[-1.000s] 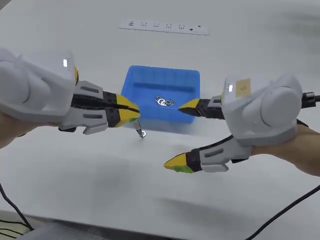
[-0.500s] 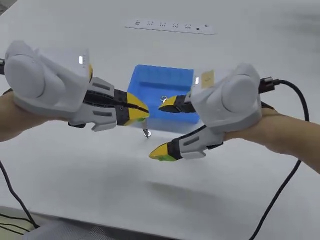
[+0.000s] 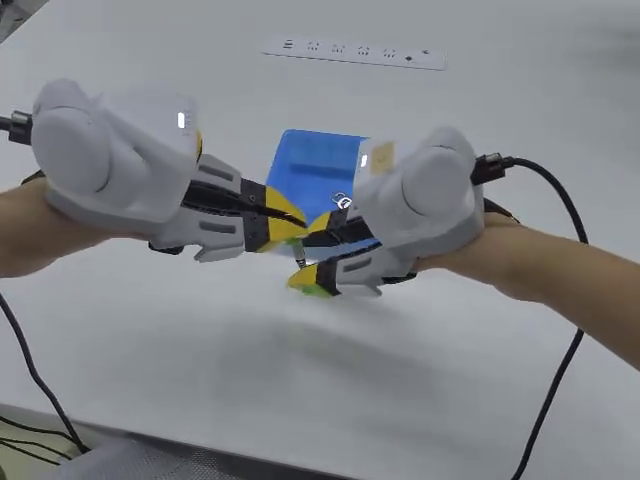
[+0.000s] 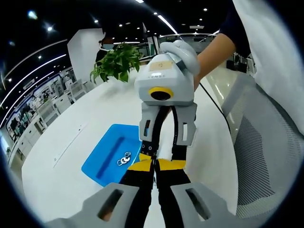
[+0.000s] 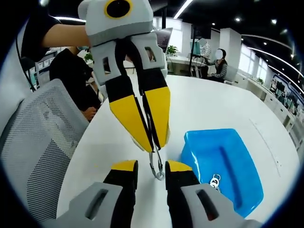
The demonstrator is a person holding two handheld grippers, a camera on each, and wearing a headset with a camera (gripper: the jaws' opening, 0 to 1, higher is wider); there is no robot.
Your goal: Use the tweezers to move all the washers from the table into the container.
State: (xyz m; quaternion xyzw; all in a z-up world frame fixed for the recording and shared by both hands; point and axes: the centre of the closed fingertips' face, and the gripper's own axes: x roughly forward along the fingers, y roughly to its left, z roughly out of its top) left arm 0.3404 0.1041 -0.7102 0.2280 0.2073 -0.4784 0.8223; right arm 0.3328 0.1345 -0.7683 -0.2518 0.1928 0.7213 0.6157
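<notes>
The white bench (image 3: 400, 400) is the biggest thing here, & on it sits the blue container (image 3: 318, 160), open at the top. Just in front of the container the two tools meet nose to nose. The left hand-held gripper (image 3: 292, 222) is squeezed tight on the tweezers (image 5: 154, 159), which poke out past its yellow tips & point down at the bench. The right hand-held gripper (image 3: 305, 258) has its jaws apart by a narrow gap, w/ the tweezers' tip btw them; it looks to grip nothing. At that tip sits one small ring, prob. a washer (image 5: 159, 176), pinched in the tweezers. It is just beside the container, not in it yet. Inside the container lie a few washers (image 5: 214, 182) in a little heap near the middle, so part of the job looks done. What is left: at least this one washer has to go over the wall & be let go inside. If more lie on the bench, can't tell, since the tools cover that spot in the head view.
</notes>
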